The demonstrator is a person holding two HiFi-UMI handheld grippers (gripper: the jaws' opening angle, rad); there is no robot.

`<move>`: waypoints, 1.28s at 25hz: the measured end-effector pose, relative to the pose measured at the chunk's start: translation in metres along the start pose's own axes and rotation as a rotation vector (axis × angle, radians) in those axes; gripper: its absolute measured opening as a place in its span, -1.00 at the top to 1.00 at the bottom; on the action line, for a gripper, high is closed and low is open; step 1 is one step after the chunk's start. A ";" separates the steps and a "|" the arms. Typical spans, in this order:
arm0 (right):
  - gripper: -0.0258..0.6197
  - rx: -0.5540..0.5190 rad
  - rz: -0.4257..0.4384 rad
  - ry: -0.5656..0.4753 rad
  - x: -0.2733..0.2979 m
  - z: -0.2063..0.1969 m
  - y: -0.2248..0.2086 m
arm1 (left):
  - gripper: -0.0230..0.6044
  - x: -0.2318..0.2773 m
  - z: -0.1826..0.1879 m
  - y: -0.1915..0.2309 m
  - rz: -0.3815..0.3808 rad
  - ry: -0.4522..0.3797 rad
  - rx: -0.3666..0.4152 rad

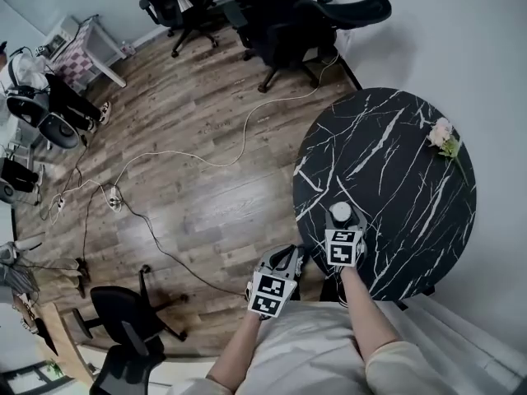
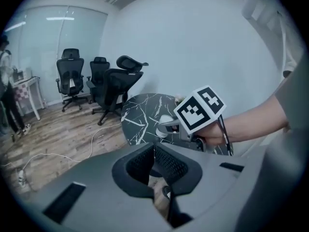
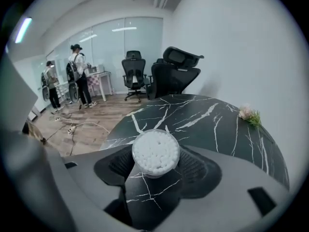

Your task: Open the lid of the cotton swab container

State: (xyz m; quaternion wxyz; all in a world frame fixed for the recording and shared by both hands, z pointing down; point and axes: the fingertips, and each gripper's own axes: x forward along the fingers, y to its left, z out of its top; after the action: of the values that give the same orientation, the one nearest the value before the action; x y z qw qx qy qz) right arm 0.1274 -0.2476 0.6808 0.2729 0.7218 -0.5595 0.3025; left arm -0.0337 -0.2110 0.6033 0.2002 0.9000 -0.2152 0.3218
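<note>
Flower sprig [image 3: 250, 114] beyond swab container [image 3: 155, 152] on table [image 3: 212, 124]

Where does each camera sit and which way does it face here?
Head view: on the person's head, looking steeply down at the marble table; both forearms, left gripper and right gripper show.
Left gripper view: on the left gripper, facing past its shut jaws toward the right gripper and right hand.
Right gripper view: on the right gripper, open jaws flanking the cotton swab container.
Shared: all three show the marble table.
</note>
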 end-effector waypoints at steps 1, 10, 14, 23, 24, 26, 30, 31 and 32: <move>0.01 -0.022 0.031 -0.019 -0.004 0.005 0.001 | 0.85 0.000 0.000 -0.002 0.009 -0.001 -0.001; 0.01 -0.145 0.441 -0.174 -0.116 0.052 -0.024 | 0.85 0.004 0.066 -0.074 -0.060 -0.185 0.106; 0.01 -0.197 0.658 -0.201 -0.182 0.065 -0.044 | 0.84 0.018 0.084 -0.121 -0.086 -0.207 0.198; 0.01 -0.390 0.850 -0.222 -0.256 0.036 -0.073 | 0.07 0.053 0.089 -0.230 -0.211 -0.248 0.389; 0.01 -0.415 0.860 -0.218 -0.261 0.032 -0.077 | 0.06 0.054 0.091 -0.240 -0.210 -0.254 0.398; 0.01 -0.465 0.885 -0.209 -0.271 0.024 -0.082 | 0.06 0.054 0.093 -0.258 -0.205 -0.267 0.409; 0.01 -0.573 0.959 -0.205 -0.298 0.007 -0.079 | 0.06 0.044 0.093 -0.287 -0.199 -0.289 0.422; 0.01 -0.602 0.976 -0.217 -0.305 0.005 -0.077 | 0.06 0.041 0.093 -0.292 -0.194 -0.296 0.421; 0.01 -0.626 0.993 -0.233 -0.311 0.003 -0.075 | 0.06 0.038 0.093 -0.296 -0.190 -0.305 0.409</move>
State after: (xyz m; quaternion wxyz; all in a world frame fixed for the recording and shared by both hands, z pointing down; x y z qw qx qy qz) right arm 0.1412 -0.0327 0.4440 0.2352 0.2876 -0.9188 0.1334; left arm 0.1915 -0.0225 0.4970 0.0086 0.9760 -0.0879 0.1990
